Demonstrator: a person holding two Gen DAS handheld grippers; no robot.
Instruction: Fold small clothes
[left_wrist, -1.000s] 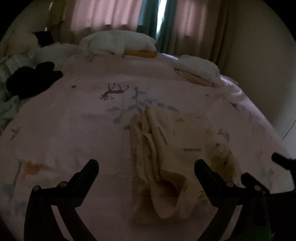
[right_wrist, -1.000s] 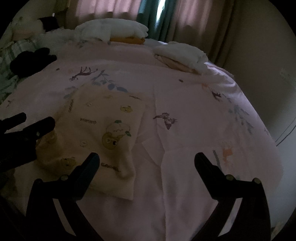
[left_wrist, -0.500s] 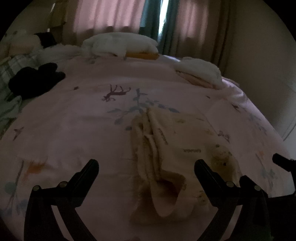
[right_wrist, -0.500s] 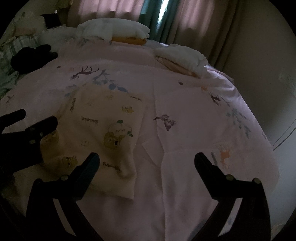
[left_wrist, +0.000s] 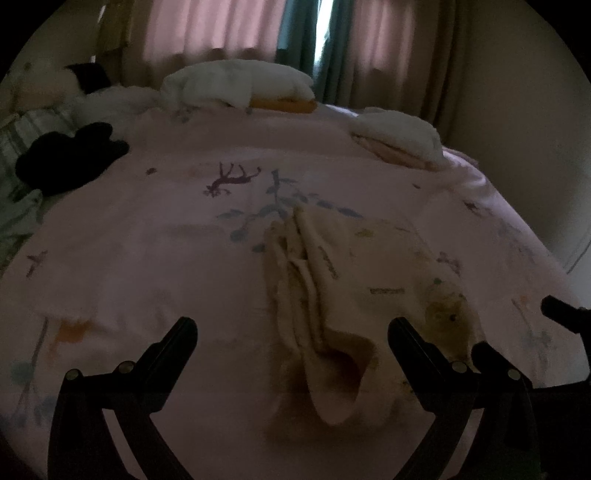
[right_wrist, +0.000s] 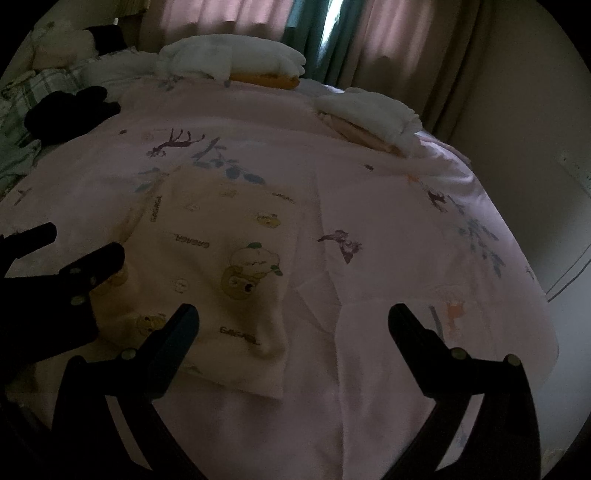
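Left wrist view: both tongs, left (left_wrist: 291, 328) and right (right_wrist: 293, 314), spread empty over cream garment (right_wrist: 229, 258), folded on bed (left_wrist: 147, 258).

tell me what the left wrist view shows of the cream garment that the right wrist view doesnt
Only the left wrist view shows the cream garment's layered folded edges and the open pocket of cloth at its near end, between the open left tool. Only the right wrist view shows its flat printed top, with the bear picture and lettering, and the wall socket at far right. Both show the pink bedspread, the black cloth, the white piles by the curtains, and both tools open, holding nothing.
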